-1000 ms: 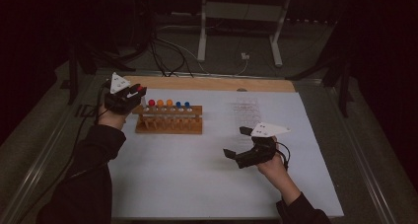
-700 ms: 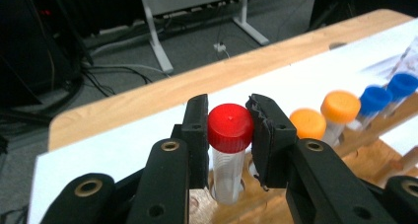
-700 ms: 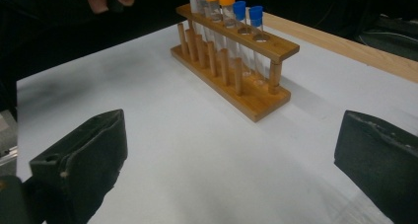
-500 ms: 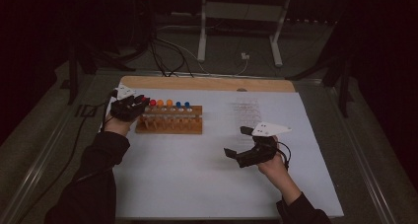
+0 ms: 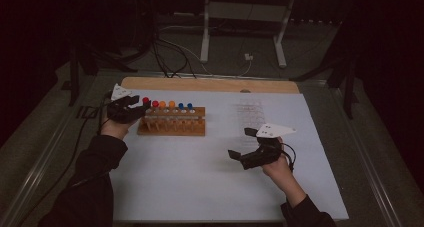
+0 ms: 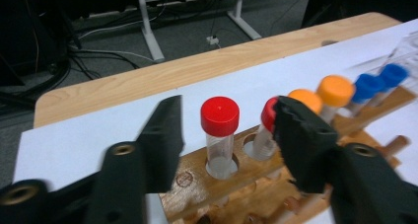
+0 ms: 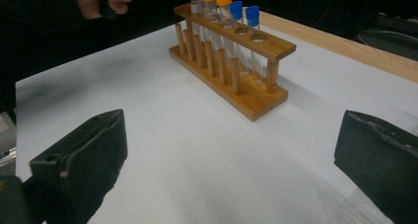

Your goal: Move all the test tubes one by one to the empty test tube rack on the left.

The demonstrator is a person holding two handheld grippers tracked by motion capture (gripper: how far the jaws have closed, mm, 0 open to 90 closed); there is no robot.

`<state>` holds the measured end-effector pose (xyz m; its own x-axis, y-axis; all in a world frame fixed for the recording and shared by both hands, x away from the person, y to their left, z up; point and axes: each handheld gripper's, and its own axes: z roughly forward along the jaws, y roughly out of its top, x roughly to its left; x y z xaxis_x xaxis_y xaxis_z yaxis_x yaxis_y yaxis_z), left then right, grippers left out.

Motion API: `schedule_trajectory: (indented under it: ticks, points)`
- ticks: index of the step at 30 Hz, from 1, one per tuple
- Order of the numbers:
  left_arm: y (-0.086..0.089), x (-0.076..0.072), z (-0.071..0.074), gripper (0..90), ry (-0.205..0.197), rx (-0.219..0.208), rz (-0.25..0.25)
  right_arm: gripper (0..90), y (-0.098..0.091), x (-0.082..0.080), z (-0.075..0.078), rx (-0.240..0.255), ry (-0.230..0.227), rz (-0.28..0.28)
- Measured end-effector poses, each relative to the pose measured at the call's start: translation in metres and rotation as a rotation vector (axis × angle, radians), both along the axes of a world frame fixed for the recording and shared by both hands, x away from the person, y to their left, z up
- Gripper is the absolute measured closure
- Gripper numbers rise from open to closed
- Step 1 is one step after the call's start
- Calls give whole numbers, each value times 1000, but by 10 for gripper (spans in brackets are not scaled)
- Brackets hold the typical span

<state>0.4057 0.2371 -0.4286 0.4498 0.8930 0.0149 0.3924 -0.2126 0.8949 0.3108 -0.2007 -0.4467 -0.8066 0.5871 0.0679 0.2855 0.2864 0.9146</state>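
A red-capped tube [image 6: 220,135] is being kept upright in the end hole of the wooden rack [image 5: 172,124], at the rack's left end in the high view. It is being flanked by the left gripper [image 6: 226,125], whose jaws have just been opening and are now being held apart, clear of the tube on both sides. Further red, orange [image 6: 335,92] and blue [image 6: 365,87] capped tubes are being carried along the rack. The rack is being supported by the white sheet [image 5: 200,187]. The right gripper [image 5: 245,147] is being held well apart above the sheet, jaws spread wide with nothing between them.
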Motion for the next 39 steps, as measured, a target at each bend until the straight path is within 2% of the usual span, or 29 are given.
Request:
schedule_trajectory:
  ticks: [2,5,6,10,13,14,18,26,31,35,38,39]
  points:
    - [3,-9,8,385,-12,-2,-12,0,-1,0,0,0,0,-2]
    - [6,-26,17,250,-9,-3,-55,0,-1,0,1,2,-5,-4]
    - [7,-32,18,180,-1,-19,-85,0,-1,-1,1,0,-8,-4]
    - [4,-58,16,88,16,-65,-190,0,-1,0,2,1,-12,-5]
    - [-1,-74,8,39,36,-79,-245,0,-1,-1,2,4,-12,-2]
    - [-4,-81,4,31,47,-87,-275,0,0,-1,2,5,-12,-1]
    - [-14,-100,-10,19,47,-101,-344,0,1,-2,2,5,-14,5]
    - [-29,-129,-37,15,26,-89,-425,0,1,-1,2,6,-16,4]
    - [-34,-142,-57,15,22,-97,-429,0,1,-2,1,5,-18,5]
    - [-40,-148,-73,15,19,-66,-437,0,1,-3,1,2,-19,6]
    - [-43,-148,-77,15,13,-45,-442,0,2,-2,0,0,-21,7]
    - [-43,-148,-78,15,14,-51,-445,0,2,-2,0,-1,-22,8]
